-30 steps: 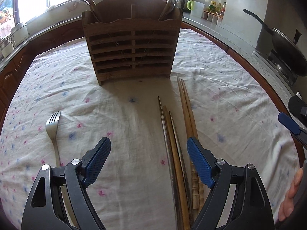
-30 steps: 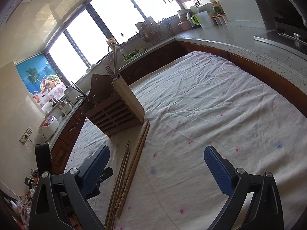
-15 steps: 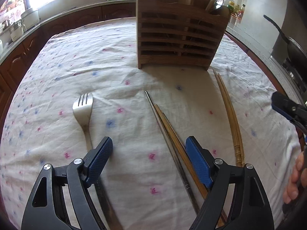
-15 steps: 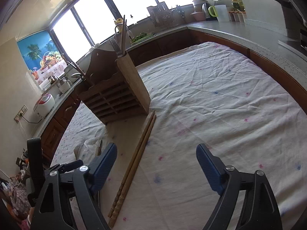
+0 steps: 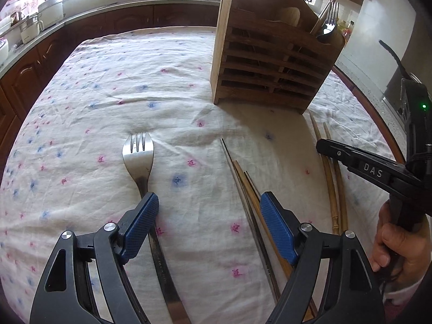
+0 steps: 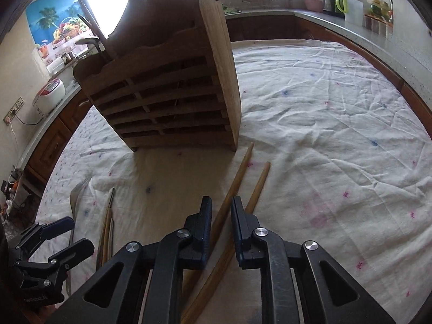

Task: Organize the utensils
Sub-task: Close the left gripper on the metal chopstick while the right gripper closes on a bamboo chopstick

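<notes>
My right gripper is closing its jaws around one wooden chopstick at lower centre; whether the pads already press it I cannot tell. Its partner chopstick lies just right of the jaws. My left gripper is closing slowly, jaws still wide apart over bare tablecloth, the fork under the left finger, more chopsticks beneath the right. The wooden rack stands upper centre.
</notes>
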Tool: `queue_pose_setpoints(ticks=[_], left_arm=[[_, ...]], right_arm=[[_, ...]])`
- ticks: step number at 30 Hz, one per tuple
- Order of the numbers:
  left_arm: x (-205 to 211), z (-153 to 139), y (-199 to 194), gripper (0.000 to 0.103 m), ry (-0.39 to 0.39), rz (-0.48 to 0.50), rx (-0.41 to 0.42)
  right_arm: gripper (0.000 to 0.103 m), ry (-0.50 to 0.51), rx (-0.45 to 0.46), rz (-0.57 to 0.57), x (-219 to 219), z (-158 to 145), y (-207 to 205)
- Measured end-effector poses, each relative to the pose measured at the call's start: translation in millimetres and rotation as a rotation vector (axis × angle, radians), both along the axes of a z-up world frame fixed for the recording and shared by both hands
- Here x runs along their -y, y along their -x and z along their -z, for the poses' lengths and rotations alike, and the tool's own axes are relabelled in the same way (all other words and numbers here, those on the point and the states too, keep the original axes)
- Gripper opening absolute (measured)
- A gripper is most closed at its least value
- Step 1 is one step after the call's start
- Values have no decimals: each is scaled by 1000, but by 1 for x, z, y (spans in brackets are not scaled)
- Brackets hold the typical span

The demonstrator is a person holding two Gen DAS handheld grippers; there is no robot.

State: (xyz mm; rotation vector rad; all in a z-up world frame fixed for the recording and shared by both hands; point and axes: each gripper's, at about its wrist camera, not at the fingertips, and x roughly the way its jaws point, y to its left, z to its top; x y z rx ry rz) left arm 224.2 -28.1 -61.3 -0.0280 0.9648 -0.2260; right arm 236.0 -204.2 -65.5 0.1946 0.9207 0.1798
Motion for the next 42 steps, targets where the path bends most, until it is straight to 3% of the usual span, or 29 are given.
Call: queue_pose_setpoints(ticks=[7, 14, 20, 27, 31, 37, 40, 42], left_arm=[[-6, 0, -5, 68, -4, 1, -3], [-5, 0, -18, 66, 22, 5, -12], [-1, 0, -39, 47, -15, -8, -6], [26, 2, -47, 46, -97, 62, 6], [37, 3, -39, 32, -153, 124, 37], [33, 1, -34, 27, -155, 130, 10], [40, 1, -37, 9, -131, 144, 14], [43, 1, -39, 7, -128, 148, 13]], right_arm=[[12, 0, -15, -21, 7, 0, 21], [16, -9, -8, 13, 11, -2, -2], [15, -12, 0, 19, 8, -4, -14], [16, 2, 12, 11, 5, -3, -13], [16, -1, 13, 2, 4, -3, -13], [13, 19, 18, 4, 3, -2, -14], [13, 50, 23, 1, -3, -3, -16], [9, 47, 19, -7, -6, -3, -17]])
